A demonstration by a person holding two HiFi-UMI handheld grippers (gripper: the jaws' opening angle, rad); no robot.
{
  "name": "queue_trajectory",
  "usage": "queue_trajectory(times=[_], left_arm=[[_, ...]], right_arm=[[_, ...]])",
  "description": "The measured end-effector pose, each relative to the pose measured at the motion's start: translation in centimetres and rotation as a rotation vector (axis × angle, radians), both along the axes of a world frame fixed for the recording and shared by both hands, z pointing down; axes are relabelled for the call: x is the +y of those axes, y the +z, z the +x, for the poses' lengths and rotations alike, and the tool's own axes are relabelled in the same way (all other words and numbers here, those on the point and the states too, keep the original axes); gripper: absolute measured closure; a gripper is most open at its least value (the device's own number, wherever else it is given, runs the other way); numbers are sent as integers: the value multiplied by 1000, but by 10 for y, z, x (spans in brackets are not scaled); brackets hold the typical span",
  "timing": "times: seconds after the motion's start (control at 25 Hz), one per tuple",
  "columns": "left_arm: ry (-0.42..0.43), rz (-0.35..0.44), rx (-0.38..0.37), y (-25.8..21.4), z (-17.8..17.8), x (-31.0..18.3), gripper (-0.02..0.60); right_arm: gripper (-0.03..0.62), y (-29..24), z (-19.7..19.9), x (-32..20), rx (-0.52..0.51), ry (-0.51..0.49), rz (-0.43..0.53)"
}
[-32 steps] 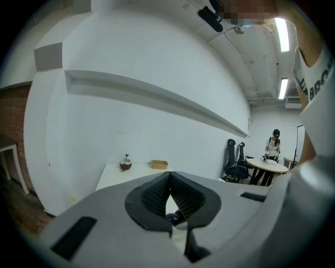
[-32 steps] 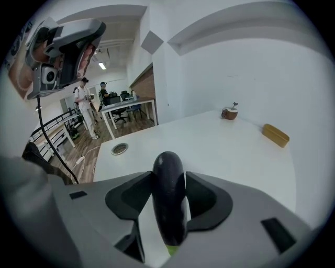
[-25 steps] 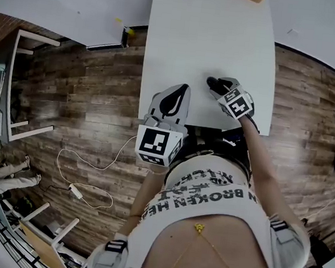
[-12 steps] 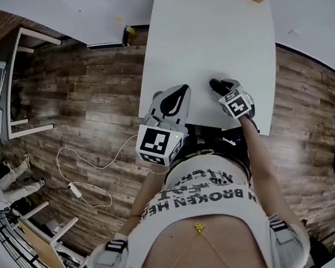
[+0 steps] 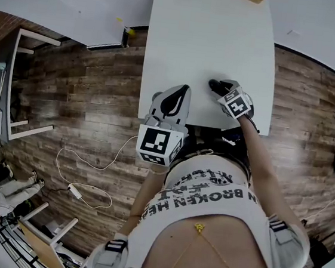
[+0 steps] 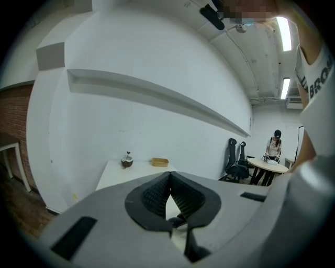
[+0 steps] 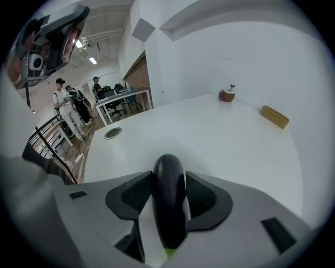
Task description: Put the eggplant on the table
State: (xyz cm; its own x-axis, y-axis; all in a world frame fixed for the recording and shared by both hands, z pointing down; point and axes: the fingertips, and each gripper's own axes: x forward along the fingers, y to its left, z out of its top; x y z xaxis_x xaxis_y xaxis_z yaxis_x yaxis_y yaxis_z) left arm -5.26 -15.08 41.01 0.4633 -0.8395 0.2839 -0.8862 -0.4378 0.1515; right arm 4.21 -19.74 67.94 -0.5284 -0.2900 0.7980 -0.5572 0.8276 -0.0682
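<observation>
Gripped in the right claw point(image 5: 216, 87): a dark eggplant point(image 7: 168, 196), lengthwise between the pads, at the near right part of the white worktop point(image 5: 208, 39); contact with its surface unclear. Left claw point(image 6: 168, 177) clenched on nothing, tips meeting, by the near left corner. Far end: yellow tray point(image 7: 275, 116).

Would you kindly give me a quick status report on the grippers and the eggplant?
Right gripper shut on eggplant, over table. Left gripper shut, empty. Cup and tray far off, not blocking.
</observation>
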Motion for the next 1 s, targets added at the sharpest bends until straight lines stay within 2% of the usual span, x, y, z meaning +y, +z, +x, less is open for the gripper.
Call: queue_trajectory(times=[1.0], left_arm=[[12, -1, 1, -2, 5, -2, 575]], right_arm=[[391, -2, 1, -1, -8, 2, -2]])
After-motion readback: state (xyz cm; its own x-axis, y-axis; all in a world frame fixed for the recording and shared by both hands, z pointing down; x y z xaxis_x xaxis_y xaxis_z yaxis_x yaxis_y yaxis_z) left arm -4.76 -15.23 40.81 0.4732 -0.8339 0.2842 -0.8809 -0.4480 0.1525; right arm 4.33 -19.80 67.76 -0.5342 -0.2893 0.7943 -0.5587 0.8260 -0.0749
